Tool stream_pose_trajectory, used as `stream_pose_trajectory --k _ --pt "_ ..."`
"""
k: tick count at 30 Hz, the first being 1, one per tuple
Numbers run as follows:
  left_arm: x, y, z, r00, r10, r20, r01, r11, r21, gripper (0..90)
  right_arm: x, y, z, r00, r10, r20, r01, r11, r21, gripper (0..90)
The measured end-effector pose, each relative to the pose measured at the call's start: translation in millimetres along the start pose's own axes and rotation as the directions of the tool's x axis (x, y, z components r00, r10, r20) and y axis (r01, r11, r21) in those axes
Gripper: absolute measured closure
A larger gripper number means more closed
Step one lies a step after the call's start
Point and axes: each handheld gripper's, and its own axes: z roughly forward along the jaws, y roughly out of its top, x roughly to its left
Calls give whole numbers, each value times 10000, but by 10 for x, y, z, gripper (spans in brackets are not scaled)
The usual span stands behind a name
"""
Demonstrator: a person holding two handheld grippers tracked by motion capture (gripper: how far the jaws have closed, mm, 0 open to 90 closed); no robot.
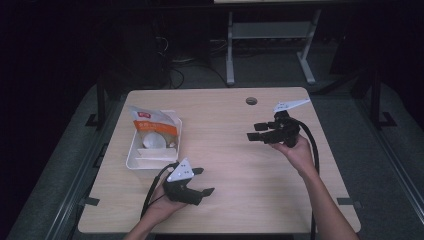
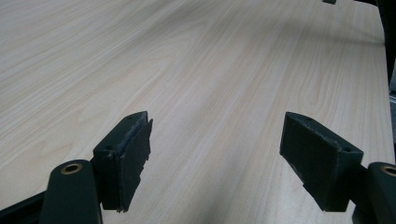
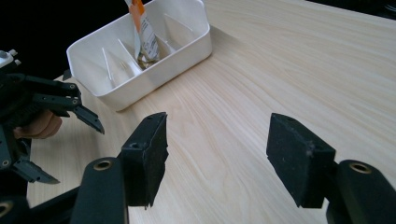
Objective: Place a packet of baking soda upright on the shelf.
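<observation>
1. I am holding the left tool [image 1: 201, 181] released and empty near the surface's [image 1: 240, 165] front edge, just in front of the white bin [image 1: 134, 159].
2. I am keeping the right tool [image 1: 257, 131] released too, hovering toward the right edge.
3. The orange-and-white pouch [image 1: 155, 125] is standing in the bin by the left edge; I am judging that a careless grab could tip the light bin.

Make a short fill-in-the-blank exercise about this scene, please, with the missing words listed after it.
1. The white tray stands on the wooden ____.
2. The orange and white packet stands inside the white ____.
3. The jaws of the left gripper are ____, with nothing between them.
4. The right gripper holds ____ between its jaws.

Missing words: table; tray; open; nothing
</observation>
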Motion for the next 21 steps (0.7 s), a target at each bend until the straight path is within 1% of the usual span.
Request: stream_pose_trajectory --k 5,7,11,14,17,21 --pt "1 0 0 10000 -9 -10 9 10000 18 238 -17 -64 -77 9999 131 9 -131 9999 55 367" --pt "0 -1 3 10000 -16 14 16 10000 68 237 -11 -89 -115 9999 95 145 -95 10000 8 359" --pt "-5 -2 3 10000 7 -20 -7 10000 70 235 -24 -146 -177 9997 204 166 -205 9998 5 355" --pt "-2 -2 4 10000 -4 -24 4 10000 73 235 -34 -209 -209 9995 297 111 -298 9996 5 348" --pt "-4 -3 10 10000 17 -30 -17 9999 110 236 -48 -284 -221 9991 389 136 -392 9991 152 345" --pt "-7 -3 9 10000 34 -44 -33 9999 104 236 -76 -375 -253 9983 561 128 -563 9982 207 345"
